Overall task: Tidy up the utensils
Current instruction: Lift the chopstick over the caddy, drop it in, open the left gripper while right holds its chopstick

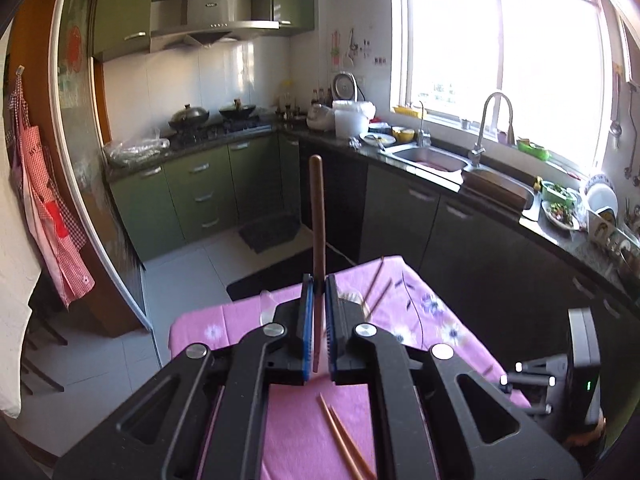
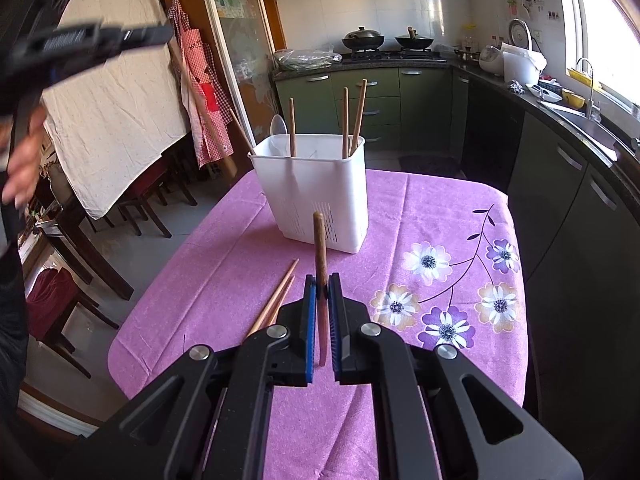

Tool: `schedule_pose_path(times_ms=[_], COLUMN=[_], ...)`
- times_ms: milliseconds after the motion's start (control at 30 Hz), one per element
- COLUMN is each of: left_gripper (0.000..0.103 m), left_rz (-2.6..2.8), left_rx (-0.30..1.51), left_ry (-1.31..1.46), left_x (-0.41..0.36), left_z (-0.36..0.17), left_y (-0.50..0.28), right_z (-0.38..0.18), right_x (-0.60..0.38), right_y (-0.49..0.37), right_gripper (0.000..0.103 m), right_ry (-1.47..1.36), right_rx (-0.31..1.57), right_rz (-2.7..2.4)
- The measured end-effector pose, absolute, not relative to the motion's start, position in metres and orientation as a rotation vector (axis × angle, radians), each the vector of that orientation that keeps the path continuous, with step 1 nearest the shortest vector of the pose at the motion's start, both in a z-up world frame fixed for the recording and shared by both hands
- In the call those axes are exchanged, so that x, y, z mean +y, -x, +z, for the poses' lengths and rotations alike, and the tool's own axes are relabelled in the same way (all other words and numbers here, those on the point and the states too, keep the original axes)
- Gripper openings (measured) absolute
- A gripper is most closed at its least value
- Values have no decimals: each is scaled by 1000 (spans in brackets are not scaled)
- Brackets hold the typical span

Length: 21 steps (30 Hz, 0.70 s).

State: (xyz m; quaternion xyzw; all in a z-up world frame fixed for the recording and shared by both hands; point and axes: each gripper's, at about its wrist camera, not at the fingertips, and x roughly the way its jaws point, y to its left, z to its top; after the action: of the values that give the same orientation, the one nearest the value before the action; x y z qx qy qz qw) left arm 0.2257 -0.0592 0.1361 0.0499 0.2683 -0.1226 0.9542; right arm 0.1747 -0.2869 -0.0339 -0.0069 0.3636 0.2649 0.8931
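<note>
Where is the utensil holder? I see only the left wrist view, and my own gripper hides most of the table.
Observer: The white utensil holder stands upright on the pink tablecloth, toward the table's far end as the right wrist view shows it.
Operator: What is already inside it?
Observer: Several wooden chopsticks and a white spoon stand in it.
Operator: Is the other gripper free?
Observer: No. The right gripper is shut on a brown chopstick, which points toward the holder.
</note>
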Motion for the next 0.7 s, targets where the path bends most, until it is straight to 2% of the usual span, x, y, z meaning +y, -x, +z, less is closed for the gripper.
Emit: schedule_pose_path(times_ms=[200, 567, 633, 700], left_gripper=[6, 7, 17, 45], left_rz=[-193, -188, -196, -192], left_rx=[556, 750, 757, 735], left_ry=[-97, -67, -62, -46], left_x=[-66, -55, -53, -48], left_z=[130, 40, 32, 33], left_y=[-275, -321, -320, -316], right_z=[-35, 5, 21, 37], right_x=[-290, -287, -284, -280], right_y=[-175, -183, -189, -195], right_gripper=[7, 7, 7, 7], right_ry=[8, 3, -7, -18], right_rx=[754, 682, 657, 637], right_rz=[554, 560, 568, 580])
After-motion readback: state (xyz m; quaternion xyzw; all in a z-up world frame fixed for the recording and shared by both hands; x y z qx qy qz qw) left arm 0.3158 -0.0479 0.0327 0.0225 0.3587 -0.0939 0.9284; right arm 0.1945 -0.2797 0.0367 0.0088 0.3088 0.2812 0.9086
